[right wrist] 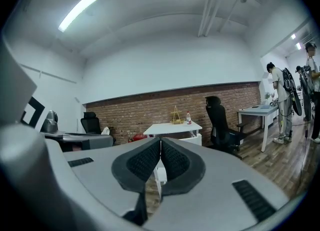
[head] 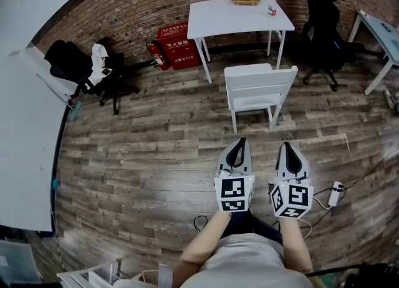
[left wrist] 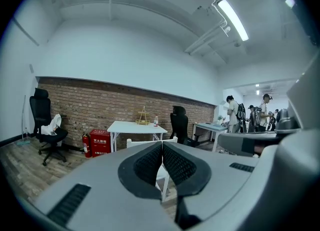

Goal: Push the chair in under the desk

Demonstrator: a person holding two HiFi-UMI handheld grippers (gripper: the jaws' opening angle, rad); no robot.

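Observation:
A white chair (head: 259, 87) stands on the wood floor, its back toward me, a short way out from the white desk (head: 240, 15) at the brick wall. Both grippers hover side by side near my body, pointing at the chair and well short of it. The left gripper (head: 237, 144) is shut with nothing in it, and so is the right gripper (head: 290, 148). In the left gripper view the shut jaws cover most of the chair (left wrist: 136, 143) below the desk (left wrist: 135, 125). In the right gripper view the desk (right wrist: 172, 126) and the chair's back (right wrist: 193, 137) show past the shut jaws.
A black office chair (head: 324, 19) stands right of the desk, another (head: 87, 68) with white cloth at far left. A red extinguisher box (head: 177, 47) sits by the wall. A cable and adapter (head: 336, 193) lie on the floor at right. Another desk (head: 380, 37) and people are farther right.

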